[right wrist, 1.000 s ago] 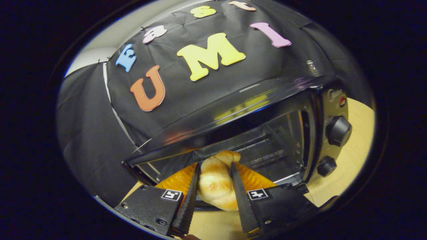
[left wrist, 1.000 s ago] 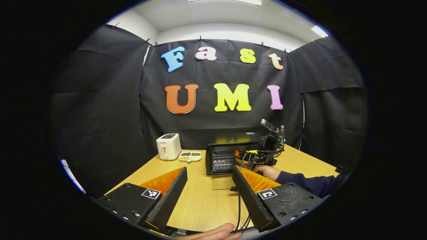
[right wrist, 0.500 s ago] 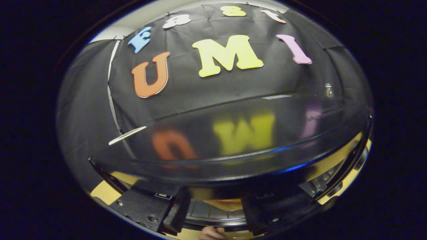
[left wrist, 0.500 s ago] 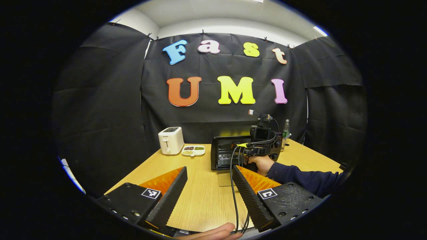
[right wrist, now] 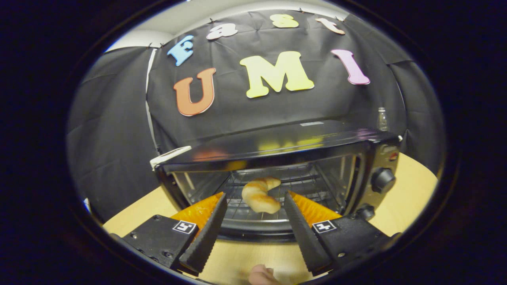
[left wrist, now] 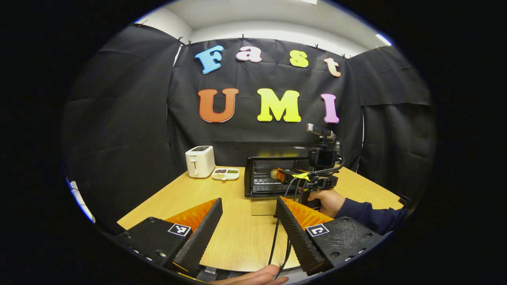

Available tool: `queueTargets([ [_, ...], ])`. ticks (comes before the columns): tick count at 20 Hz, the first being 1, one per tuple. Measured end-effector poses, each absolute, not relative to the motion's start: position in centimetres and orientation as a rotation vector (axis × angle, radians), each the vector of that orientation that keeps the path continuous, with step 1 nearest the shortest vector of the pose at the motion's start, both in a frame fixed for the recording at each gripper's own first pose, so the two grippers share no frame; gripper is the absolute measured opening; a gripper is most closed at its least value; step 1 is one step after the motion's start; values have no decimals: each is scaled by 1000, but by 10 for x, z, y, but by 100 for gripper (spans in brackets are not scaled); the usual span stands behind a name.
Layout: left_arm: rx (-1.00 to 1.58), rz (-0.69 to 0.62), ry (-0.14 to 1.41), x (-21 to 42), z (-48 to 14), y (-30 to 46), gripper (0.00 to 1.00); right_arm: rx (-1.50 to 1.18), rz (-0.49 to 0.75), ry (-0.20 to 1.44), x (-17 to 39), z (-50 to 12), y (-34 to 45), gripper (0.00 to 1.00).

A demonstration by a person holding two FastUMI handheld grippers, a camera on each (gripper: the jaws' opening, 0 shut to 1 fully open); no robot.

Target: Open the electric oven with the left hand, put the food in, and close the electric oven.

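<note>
We see a booth with a light wooden table point(left wrist: 222, 198), and on it a black electric oven with a shiny top and two round knobs point(right wrist: 277, 158). Its glass door point(left wrist: 263, 206) lies folded down flat toward us, so the cavity stands open.

In the right gripper view, a pale golden croissant-shaped bread roll point(right wrist: 259, 194) rests on the wire rack point(right wrist: 293, 190) inside the oven, near the front edge and roughly centred. The right gripper point(right wrist: 253, 221) sits just outside the opening with its jaws spread wide, one finger on each side of the roll and neither touching it. We judge that the food is already released, with the fingers parted so they clear the roll on the way out.

In the left gripper view, the left gripper point(left wrist: 247, 225) hovers low over the table, well back from the oven, with jaws wide and nothing between them. It faces the lowered door, and we judge it is waiting there because closing the door is its job. Farther off, a hand in a dark blue sleeve point(left wrist: 326, 200) holds the other gripper at the oven mouth.

At the far left of the table stand a small white toaster point(left wrist: 200, 161) and, just beside it, a white divided dish point(left wrist: 225, 173) with small foods, both well apart from the oven.

The step left, as we judge it, is lifting the door shut once the right gripper is clear.
</note>
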State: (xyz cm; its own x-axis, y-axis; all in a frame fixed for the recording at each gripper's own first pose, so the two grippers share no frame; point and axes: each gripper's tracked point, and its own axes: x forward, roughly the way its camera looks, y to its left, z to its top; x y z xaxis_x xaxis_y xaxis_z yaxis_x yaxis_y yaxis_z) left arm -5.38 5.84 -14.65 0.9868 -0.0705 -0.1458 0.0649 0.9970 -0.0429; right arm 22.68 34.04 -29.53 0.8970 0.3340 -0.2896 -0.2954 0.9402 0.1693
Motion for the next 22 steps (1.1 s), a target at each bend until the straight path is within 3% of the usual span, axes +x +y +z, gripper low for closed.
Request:
queueTargets([
  [4,-40,-83,160,-59,-153,41,90,79,368,278,166,-262,314,93],
  [6,-65,-84,161,-62,-160,34,90,66,366,173,138,-234,291,94],
  [13,-78,-117,234,-44,-197,-6,90,39,238,69,59,-181,173,96],
  [22,-15,-184,502,20,-271,-74,94,48,134,-20,0,-123,58,96],
])
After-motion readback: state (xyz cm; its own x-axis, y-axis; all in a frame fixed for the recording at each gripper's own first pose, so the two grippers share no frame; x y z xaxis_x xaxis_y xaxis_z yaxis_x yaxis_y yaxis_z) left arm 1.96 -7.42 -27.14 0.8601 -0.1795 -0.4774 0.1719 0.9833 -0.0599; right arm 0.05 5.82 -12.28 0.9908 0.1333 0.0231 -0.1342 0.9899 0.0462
